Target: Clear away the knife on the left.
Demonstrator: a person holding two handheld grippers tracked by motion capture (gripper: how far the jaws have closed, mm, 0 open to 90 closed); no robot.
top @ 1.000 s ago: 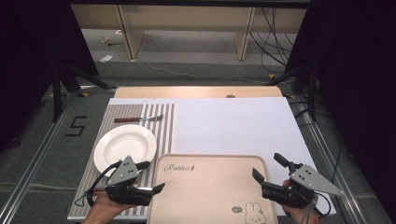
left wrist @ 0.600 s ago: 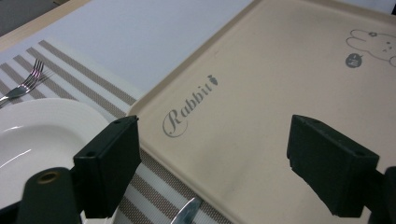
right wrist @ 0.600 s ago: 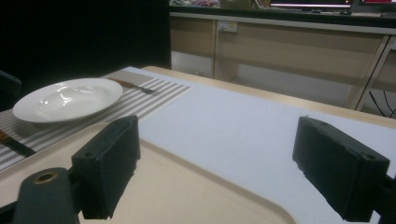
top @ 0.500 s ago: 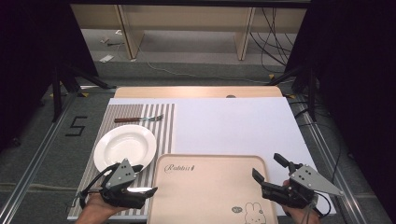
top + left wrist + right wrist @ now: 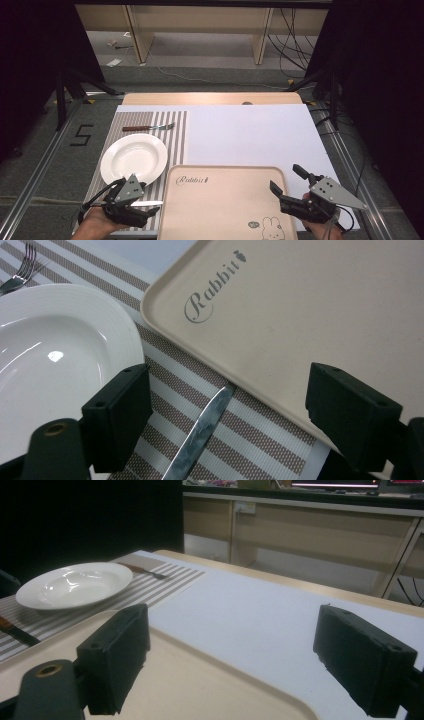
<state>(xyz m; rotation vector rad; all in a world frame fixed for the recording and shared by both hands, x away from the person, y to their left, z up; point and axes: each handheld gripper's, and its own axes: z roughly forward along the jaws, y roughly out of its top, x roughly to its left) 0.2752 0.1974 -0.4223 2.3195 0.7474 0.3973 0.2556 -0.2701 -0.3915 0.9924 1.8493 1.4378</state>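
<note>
A white plate [image 5: 133, 157] rests on a striped placemat [image 5: 177, 130], with a fork [image 5: 148, 128] beyond it. A knife [image 5: 145, 203] lies on the mat between the plate and a beige tray [image 5: 225, 200]. My left gripper [image 5: 149, 199] is open low over the knife. In the left gripper view the blade [image 5: 200, 432] lies between the spread jaws of this gripper [image 5: 235, 412], with the plate [image 5: 50, 355] on one side and the tray [image 5: 300, 315] on the other. My right gripper [image 5: 286, 178] is open at the tray's right edge, holding nothing; in its own view the gripper [image 5: 240, 660] looks across the tray [image 5: 175, 680].
A white sheet [image 5: 250, 135] covers the table beyond the tray. The table's wooden far edge [image 5: 210, 98] shows behind it. Metal rails run along both sides on the floor, and cables and desk legs stand at the back.
My left gripper has drawn slightly left and back from the tray's left edge, and the knife blade now shows in front of it. The right gripper has hardly moved.
</note>
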